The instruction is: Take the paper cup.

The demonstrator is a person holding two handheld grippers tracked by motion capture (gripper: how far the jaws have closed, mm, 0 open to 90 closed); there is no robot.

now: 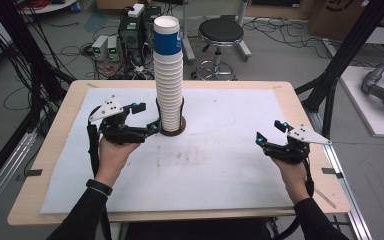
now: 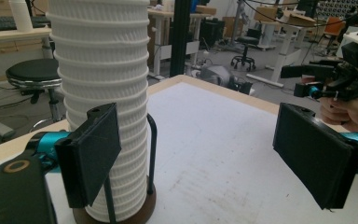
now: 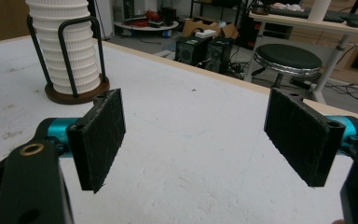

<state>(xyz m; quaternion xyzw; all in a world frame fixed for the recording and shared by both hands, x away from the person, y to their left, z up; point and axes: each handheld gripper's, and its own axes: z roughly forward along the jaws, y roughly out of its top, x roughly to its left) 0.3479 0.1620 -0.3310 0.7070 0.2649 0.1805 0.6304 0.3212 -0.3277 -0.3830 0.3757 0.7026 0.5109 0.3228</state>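
Standing upright near the table's far edge, cup stack sits just right of the open, empty left gripper (right gripper, also open and empty, well apart).

Cup stack top beyond frame edge

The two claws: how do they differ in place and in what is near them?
The left claw is beside the cup stack, one jaw before it; the right claw is far from it, over bare table. Both are open and hold nothing.
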